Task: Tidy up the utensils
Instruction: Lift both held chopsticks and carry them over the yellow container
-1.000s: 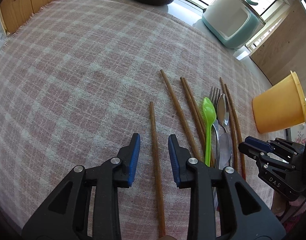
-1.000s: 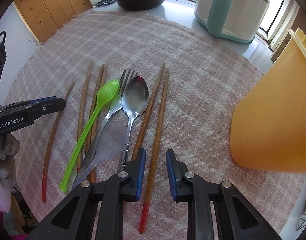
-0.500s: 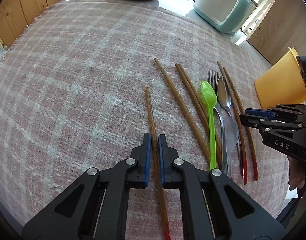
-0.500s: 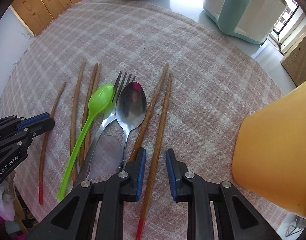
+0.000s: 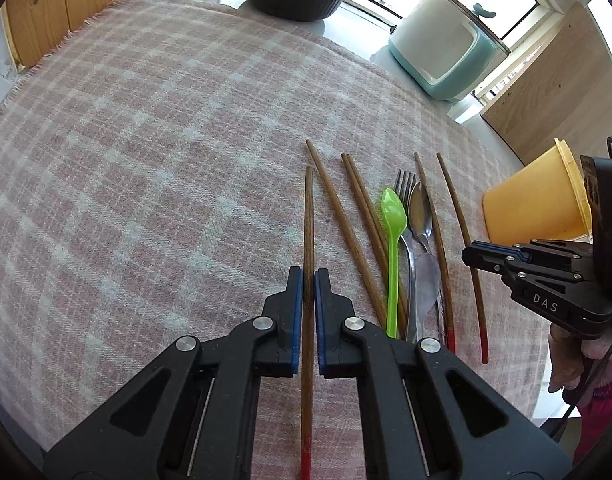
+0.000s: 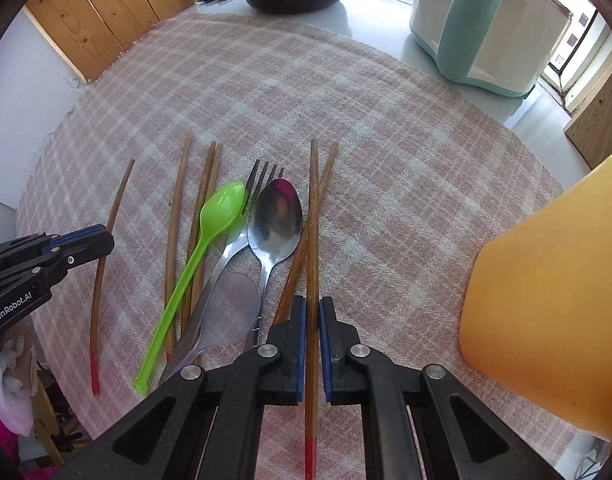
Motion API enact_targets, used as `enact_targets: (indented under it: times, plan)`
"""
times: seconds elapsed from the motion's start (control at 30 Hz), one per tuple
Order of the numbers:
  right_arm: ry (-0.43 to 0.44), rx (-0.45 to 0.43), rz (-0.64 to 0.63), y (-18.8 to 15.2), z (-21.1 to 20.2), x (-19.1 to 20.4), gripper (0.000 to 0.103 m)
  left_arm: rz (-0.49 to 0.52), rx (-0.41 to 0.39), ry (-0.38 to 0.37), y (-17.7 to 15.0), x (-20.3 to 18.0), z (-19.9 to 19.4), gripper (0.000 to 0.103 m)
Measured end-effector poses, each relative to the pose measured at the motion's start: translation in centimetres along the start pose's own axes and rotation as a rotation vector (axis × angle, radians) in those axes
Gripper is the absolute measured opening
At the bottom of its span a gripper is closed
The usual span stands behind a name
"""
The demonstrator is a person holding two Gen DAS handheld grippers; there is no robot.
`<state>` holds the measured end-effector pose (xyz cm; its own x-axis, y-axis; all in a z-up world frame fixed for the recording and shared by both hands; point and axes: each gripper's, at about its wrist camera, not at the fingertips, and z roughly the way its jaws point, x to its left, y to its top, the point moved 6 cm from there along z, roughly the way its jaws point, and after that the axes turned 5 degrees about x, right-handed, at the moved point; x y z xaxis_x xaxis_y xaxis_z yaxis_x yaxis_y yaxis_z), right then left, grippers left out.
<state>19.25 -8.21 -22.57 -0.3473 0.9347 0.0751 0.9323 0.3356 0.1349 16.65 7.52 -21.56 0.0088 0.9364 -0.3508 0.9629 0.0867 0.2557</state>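
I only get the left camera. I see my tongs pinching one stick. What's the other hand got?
Observer: The right tongs are shut on another chopstick, the one next to the metal spoon.
Operator: Is the orange cup close to it?
Observer: Yes, the orange cup fills the right edge of that view, lying tipped on the cloth.
Operator: Does that stick have a red end?
Observer: Yes, its red tip pokes out behind the tongs.

Fork [image 6: 261, 178] and spoon [image 6: 274, 222] lie among chopsticks [image 6: 177, 216] on the cloth [image 6: 386, 160].
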Motion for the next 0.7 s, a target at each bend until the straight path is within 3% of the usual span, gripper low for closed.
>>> enact_targets:
  times: [0.7]
  plan:
    - [0.034, -0.195, -0.086, -1.9, -10.9, -0.6, 0.004, 0.092, -0.180, -0.035, 1.8, -8.5, -7.7, 0.003]
